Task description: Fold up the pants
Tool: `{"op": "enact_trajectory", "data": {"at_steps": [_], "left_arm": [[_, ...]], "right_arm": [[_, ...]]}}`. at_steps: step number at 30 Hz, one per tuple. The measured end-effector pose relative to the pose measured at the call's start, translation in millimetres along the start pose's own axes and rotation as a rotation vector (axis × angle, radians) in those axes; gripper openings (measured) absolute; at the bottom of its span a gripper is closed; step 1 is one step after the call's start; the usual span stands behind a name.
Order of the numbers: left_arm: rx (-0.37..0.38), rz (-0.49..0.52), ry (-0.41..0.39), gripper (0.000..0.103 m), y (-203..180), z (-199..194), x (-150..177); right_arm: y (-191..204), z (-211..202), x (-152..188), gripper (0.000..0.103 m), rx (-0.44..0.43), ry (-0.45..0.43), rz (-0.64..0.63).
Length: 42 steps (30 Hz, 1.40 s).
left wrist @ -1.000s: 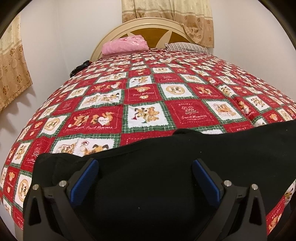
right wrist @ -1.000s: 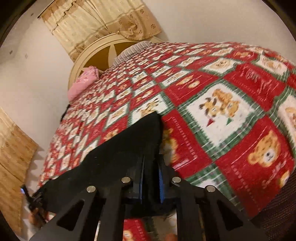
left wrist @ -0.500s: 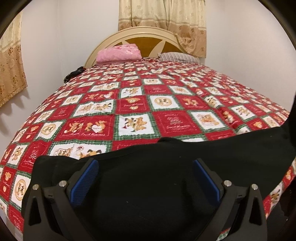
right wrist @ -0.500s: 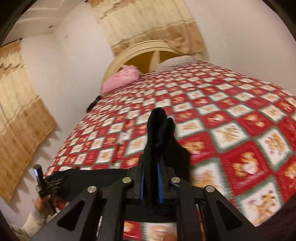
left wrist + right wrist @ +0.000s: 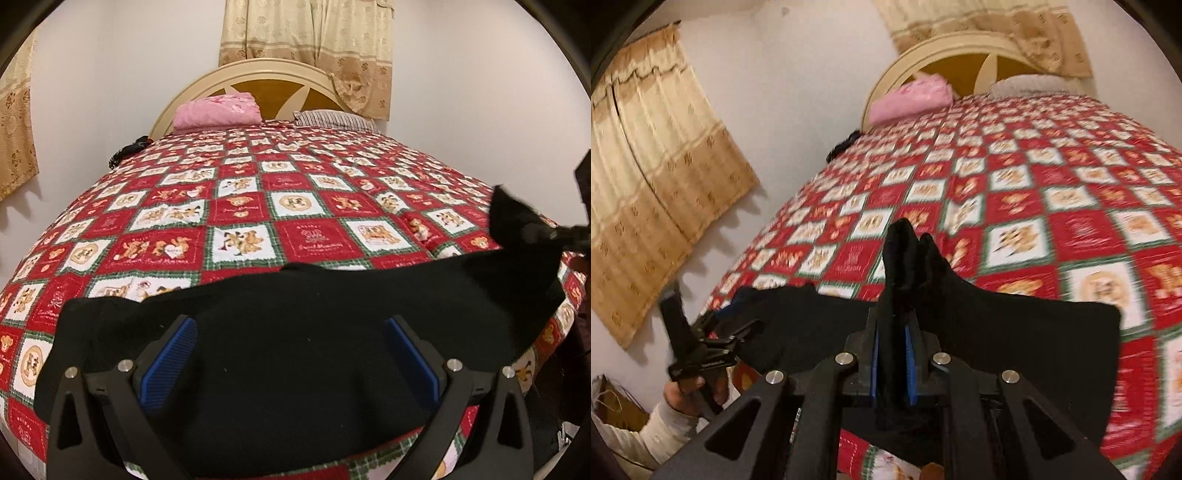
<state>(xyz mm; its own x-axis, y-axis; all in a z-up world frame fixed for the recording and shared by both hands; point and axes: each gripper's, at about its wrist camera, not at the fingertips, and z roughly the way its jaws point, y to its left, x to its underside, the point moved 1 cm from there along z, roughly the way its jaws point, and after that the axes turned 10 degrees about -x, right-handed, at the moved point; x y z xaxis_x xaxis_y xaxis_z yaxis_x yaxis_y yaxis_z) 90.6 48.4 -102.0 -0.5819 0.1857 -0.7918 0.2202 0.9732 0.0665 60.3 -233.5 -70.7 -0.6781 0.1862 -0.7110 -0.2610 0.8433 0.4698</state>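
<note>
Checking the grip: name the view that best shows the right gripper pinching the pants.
Right wrist view: the right gripper is shut on a bunch of the black pants. The left wrist view shows only the lifted end, gripper unclear.

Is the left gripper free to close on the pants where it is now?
Probably yes. The left gripper stands open over the black pants with nothing between; the right gripper already pinches another part, well clear.

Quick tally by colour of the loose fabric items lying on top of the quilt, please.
Black: 1, the pants, one end clamped in the right gripper
Pink: 1, folded bundle by the headboard
Striped grey: 1, pillow
Total: 3
</note>
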Motion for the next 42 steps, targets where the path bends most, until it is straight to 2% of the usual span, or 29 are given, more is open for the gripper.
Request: {"op": "enact_trajectory", "data": {"at_steps": [2, 7, 13, 16, 18, 20, 23, 28, 30, 35, 38, 39, 40, 41, 42], "left_arm": [[0.01, 0.004, 0.007, 0.103, -3.3, -0.9, 2.8], [0.037, 0.02, 0.026, 0.103, -16.4, -1.1, 9.0], [0.081, 0.062, 0.039, 0.103, -41.4, 0.0, 9.5], [0.111, 0.078, 0.038, 0.103, -55.8, 0.3, 5.1], [0.139, 0.091, 0.038, 0.103, -67.6, 0.0, 2.0], [0.173, 0.1, 0.037, 0.103, -78.5, 0.4, -0.6], [0.222, 0.118, 0.041, 0.101, -97.5, 4.1, -4.5], [0.312, 0.141, 0.105, 0.077, -130.5, 20.5, -9.2], [0.332, 0.145, 0.129, 0.076, -140.5, 24.7, -10.8], [0.371, 0.118, 0.174, 0.073, -152.9, 33.2, -14.1], [0.379, 0.126, 0.197, 0.054, -158.2, 38.0, -12.4], [0.39, 0.125, 0.202, 0.042, -158.7, 38.7, -12.1], [0.397, 0.127, 0.204, 0.025, -159.3, 38.6, -11.1], [0.402, 0.131, 0.207, 0.016, -160.3, 39.1, -10.8], [0.414, 0.133, 0.213, 0.014, -160.6, 39.0, -10.3]], "right_arm": [[3.9, 18.6, 5.9, 0.011, -0.003, 0.032, -0.015], [15.6, 59.0, 28.9, 0.012, 0.059, 0.139, -0.126], [16.1, 71.0, 44.9, 0.012, 0.057, 0.188, -0.168], [21.0, 70.2, 49.2, 0.02, 0.046, 0.211, -0.194], [23.8, 60.8, 48.5, 0.041, 0.007, 0.201, -0.186], [22.9, 42.2, 46.2, 0.041, -0.034, 0.172, -0.17], [17.5, 11.0, 43.7, 0.041, -0.038, 0.114, -0.165], [-14.8, -36.1, 41.7, 0.042, 0.041, -0.009, -0.099], [-23.4, -45.9, 42.9, 0.042, 0.075, -0.045, -0.087], [-35.2, -57.0, 44.8, 0.042, 0.072, -0.099, -0.056], [-37.0, -58.2, 47.9, 0.042, 0.08, -0.112, -0.067], [-37.6, -58.6, 48.3, 0.042, 0.079, -0.114, -0.068], [-38.4, -59.7, 48.6, 0.042, 0.079, -0.119, -0.068], [-38.7, -59.1, 48.7, 0.042, 0.079, -0.122, -0.069], [-40.0, -60.2, 48.5, 0.042, 0.08, -0.126, -0.068]]}}
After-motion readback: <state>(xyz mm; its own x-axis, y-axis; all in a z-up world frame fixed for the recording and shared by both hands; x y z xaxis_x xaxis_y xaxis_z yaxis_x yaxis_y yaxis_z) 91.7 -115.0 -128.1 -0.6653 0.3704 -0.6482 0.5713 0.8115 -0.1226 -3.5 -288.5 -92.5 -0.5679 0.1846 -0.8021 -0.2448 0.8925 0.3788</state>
